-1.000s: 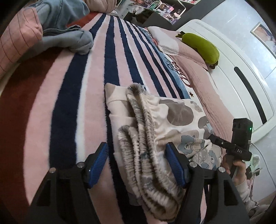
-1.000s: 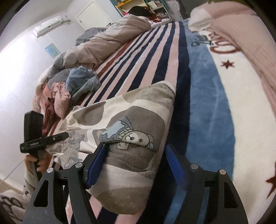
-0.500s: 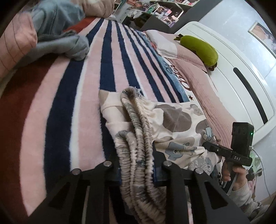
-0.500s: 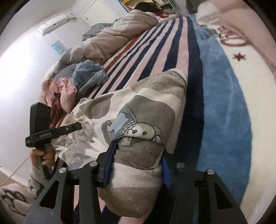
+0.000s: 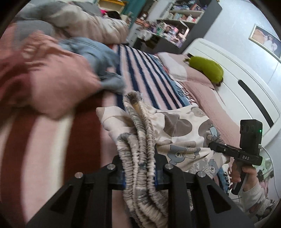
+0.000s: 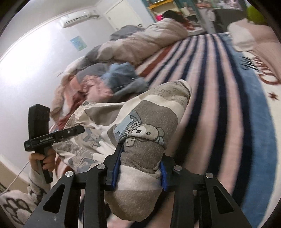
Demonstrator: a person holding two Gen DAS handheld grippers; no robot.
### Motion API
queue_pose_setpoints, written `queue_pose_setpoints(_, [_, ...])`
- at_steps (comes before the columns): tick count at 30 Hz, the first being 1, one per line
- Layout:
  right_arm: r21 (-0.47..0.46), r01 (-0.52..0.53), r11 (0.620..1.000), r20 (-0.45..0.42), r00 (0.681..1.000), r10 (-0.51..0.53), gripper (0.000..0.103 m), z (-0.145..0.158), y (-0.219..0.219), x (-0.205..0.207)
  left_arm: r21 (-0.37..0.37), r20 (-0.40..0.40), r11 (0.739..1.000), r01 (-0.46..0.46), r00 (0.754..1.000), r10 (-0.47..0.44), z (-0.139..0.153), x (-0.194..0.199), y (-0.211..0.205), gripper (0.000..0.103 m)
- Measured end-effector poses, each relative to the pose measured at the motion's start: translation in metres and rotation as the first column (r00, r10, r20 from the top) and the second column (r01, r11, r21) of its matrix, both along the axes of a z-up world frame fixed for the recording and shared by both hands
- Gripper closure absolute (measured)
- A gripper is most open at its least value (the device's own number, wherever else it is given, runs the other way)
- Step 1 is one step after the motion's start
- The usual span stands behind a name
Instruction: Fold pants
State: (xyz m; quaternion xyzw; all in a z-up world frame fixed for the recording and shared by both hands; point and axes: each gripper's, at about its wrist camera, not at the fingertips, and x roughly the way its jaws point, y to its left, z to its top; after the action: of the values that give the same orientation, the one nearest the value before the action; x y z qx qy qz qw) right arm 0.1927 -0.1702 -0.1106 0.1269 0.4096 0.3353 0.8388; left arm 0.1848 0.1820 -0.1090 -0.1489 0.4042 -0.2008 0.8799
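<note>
Cream pyjama pants (image 5: 175, 129) printed with grey patches and blue cartoon bears hang bunched above the striped blanket (image 5: 140, 73). Left gripper (image 5: 139, 173) clamps the gathered elastic waistband (image 5: 138, 157); right gripper (image 6: 140, 168), jaws closing, pinches the grey leg cuffs (image 6: 140, 178).

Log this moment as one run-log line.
step: lift pants | left tool: clamped on waistband | right tool: closing on cuff end | surface: striped blanket

striped blanket (image 5: 140, 73) | green plush (image 5: 207, 69) | bookshelf (image 5: 175, 15) | air conditioner (image 6: 79, 18)
</note>
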Motion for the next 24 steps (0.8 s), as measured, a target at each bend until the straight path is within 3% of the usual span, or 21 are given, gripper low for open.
queue_pose_setpoints(5, [0.014,-0.114,0.993,-0.013,0.993,0.115,0.073,0.007,0.079,-0.005,0.051,0.027,0.992,-0.114,0.993,0.113,0.018,-0.034,0.069,0.085])
queue_pose_setpoints(12, [0.022,-0.25,0.968,-0.035,0.967,0.251,0.073,0.004,0.183,-0.018,0.157,0.03,0.95,-0.271,0.962,0.27,0.02,-0.07,0.155,0.085])
queue_pose_setpoints(18, [0.028,-0.325,0.945,-0.031,0.945,0.326,0.073,-0.002,0.249,-0.034,0.256,0.02,0.895,-0.366,0.927,0.374,0.009,-0.085,0.194,0.085])
queue_pose_setpoints(24, [0.052,-0.364,0.93,-0.074,0.927,0.367,0.073,-0.02,0.28,-0.04,0.306,-0.031,0.858,-0.411,0.897,0.441,-0.012,-0.09,0.218,0.085])
